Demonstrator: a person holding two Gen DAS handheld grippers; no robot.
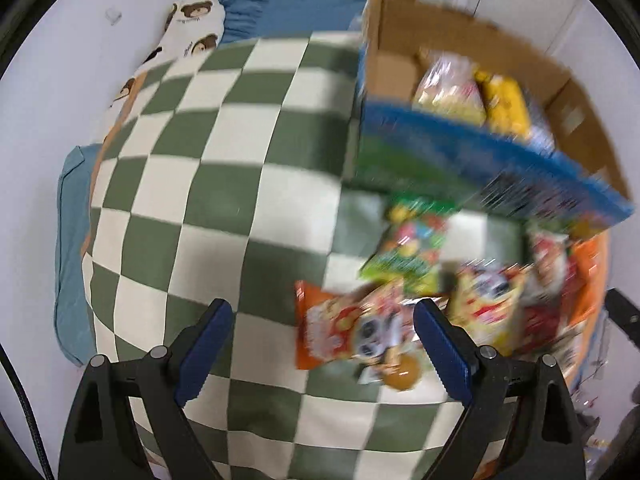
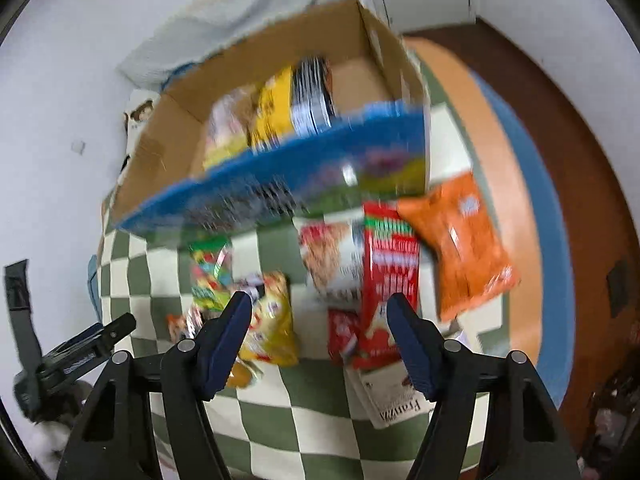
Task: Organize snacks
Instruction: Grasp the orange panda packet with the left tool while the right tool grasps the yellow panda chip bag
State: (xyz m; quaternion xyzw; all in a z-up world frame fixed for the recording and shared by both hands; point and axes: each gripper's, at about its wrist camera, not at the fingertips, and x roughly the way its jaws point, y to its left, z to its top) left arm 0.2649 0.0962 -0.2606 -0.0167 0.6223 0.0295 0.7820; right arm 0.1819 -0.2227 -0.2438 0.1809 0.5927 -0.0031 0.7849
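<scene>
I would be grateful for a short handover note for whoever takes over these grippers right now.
Left gripper: open, empty, above the orange snack packet.
Right gripper: open, empty, above the red snack packet.
Done: cardboard box with blue printed front on the green-and-white checkered blanket already holds a yellow packet and others.
Left: several loose packets lie in front of the box, including a green candy bag and an orange bag.

A cardboard box [image 2: 280,92] with a blue printed front is sitting open toward the far edge of the checkered blanket [image 2: 320,432], holding a pink-and-yellow packet [image 2: 226,132], a yellow packet [image 2: 274,108] and a dark striped packet [image 2: 314,96] upright. Loose snacks are lying before it: a green candy bag [image 2: 210,272], a yellow bag [image 2: 270,320], a red packet [image 2: 386,276] and an orange bag [image 2: 460,240].
</scene>
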